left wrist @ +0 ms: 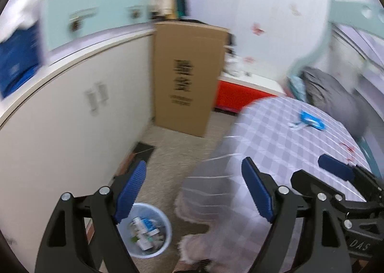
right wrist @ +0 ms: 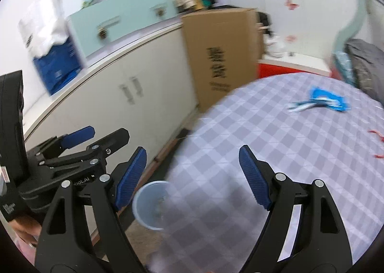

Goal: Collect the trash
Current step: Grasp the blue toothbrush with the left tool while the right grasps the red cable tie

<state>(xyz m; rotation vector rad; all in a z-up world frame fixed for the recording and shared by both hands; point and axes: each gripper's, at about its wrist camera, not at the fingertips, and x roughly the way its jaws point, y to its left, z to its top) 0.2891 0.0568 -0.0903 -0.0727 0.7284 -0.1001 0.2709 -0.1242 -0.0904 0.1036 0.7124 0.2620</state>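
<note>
A pale blue trash bin (left wrist: 146, 231) with several wrappers inside stands on the floor beside the bed; it also shows in the right wrist view (right wrist: 151, 204). A blue wrapper (left wrist: 312, 121) lies on the checked bedspread (left wrist: 276, 148) at the far side, also in the right wrist view (right wrist: 327, 99). Small red scraps (right wrist: 376, 137) lie at the bed's right edge. My left gripper (left wrist: 194, 192) is open and empty, above the bin and the bed's edge. My right gripper (right wrist: 193, 177) is open and empty, over the bed's near corner. Each gripper shows in the other's view.
A white cabinet (left wrist: 72, 109) runs along the left. A tall cardboard box (left wrist: 189, 76) stands at its end. A red and white low unit (left wrist: 242, 90) is behind the bed. Grey bedding (left wrist: 336, 97) is piled at the bed's far right. Carpet floor lies between cabinet and bed.
</note>
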